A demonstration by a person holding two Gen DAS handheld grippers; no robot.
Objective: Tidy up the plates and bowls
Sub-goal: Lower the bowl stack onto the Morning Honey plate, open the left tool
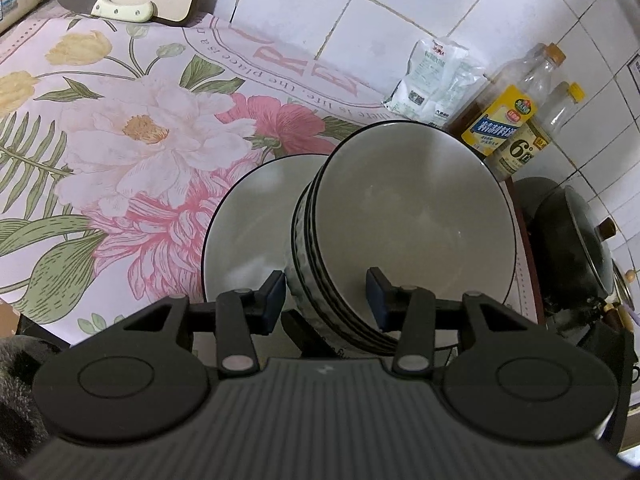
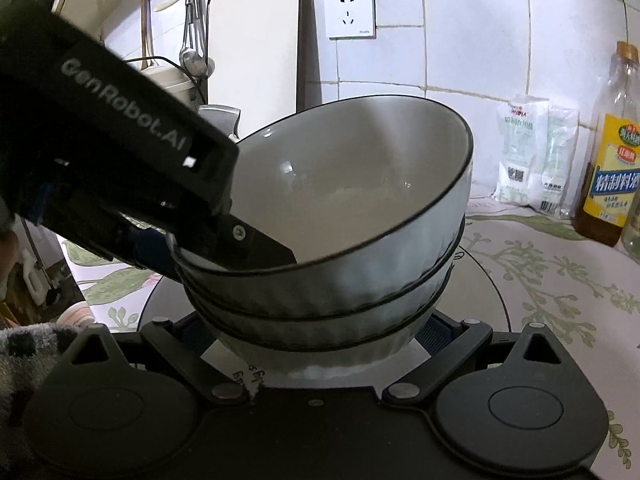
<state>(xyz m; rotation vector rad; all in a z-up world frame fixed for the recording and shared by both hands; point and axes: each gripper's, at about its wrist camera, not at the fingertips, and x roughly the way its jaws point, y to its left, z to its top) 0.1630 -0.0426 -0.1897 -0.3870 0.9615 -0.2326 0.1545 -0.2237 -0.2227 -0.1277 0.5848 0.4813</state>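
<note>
Glazed ceramic, pale inside with thin dark rims: heavy for its size, rigid, slick under rubber pads, and likely to chip on any knock; far left, floral cloth [image 1: 120,140] over the counter, soft enough to deaden a gentle set-down; next, a plate [image 1: 244,216] lying flat on that cloth, partly under the stack of bowls [image 1: 400,220], which sits nested and tilted toward the lens; left gripper [image 1: 326,300] set fairly narrow astride the near rim, one pad outside the ribbed wall and one inside; cannot tell whether both pads actually press; seen from the right wrist, right gripper [image 2: 316,334] spread wide to either side of the lowest bowl's foot, contact hidden behind the wall, so grip cannot be told either; top bowl [image 2: 360,200] canted in the nest and probably free to slide; best taken across the rim wall, or low around the foot, moved slowly and level; further right, bottles [image 1: 508,120] close by and worth avoiding.
</note>
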